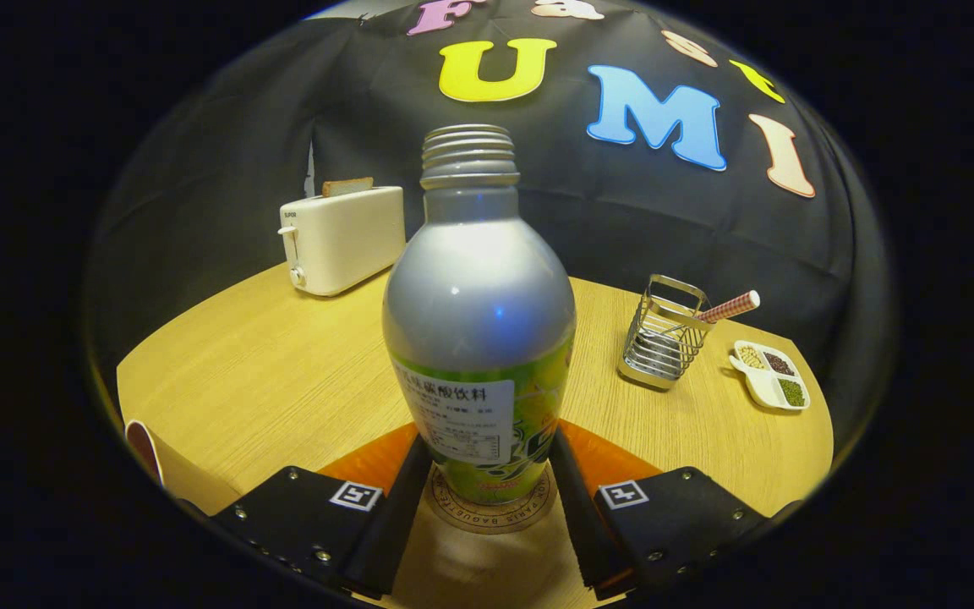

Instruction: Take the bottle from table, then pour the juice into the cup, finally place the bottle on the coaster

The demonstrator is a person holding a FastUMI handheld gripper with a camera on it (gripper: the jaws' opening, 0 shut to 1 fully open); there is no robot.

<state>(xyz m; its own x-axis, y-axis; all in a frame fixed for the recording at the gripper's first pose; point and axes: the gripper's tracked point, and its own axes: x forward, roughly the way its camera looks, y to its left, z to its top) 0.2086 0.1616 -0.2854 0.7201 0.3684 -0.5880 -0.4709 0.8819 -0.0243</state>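
Observation:
A silver bottle (480, 296) with a green label and an open threaded neck stands upright between my fingers. Its base rests on a round tan coaster (495, 518). My gripper (491, 452) is shut on the bottle's lower body, with the left finger (402, 499) and the right finger (576, 499) against its sides. A white cup (145, 448) with a dark red inside sits left of the left finger, partly cut off.
An orange mat (622, 461) lies under and beyond the coaster on the wooden table (284, 372). A white toaster (343, 238) with bread stands far left. At the far right are a wire holder (663, 334) with a striped straw and a small divided dish (773, 375).

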